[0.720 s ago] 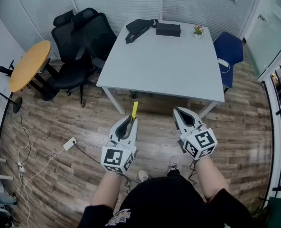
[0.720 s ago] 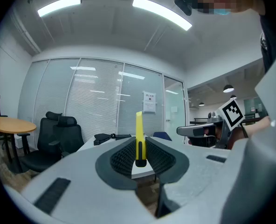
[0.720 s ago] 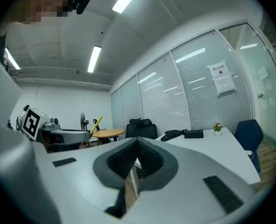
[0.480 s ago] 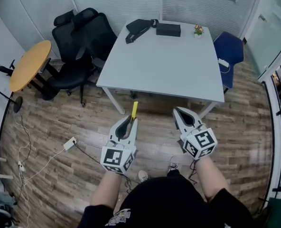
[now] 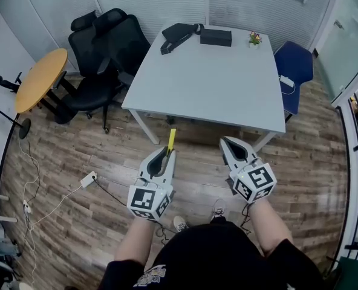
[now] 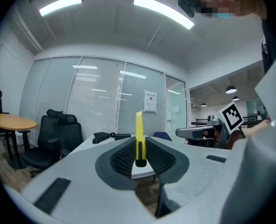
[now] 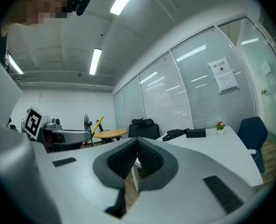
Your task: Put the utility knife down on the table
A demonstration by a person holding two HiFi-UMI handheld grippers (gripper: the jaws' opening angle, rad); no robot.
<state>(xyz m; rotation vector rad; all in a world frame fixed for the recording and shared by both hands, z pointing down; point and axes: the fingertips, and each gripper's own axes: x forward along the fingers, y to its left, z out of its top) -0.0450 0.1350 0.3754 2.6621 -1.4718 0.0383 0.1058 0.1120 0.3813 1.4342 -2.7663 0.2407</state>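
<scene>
Left gripper is clamped on the one yellow utility knife, which juts forward above the wooden floor, short of the white table's near edge. Beside it, the right gripper has its jaws pressed together on nothing. Around stand one round wooden table, two black chairs, and one blue chair (the white table's near half is bare).
</scene>
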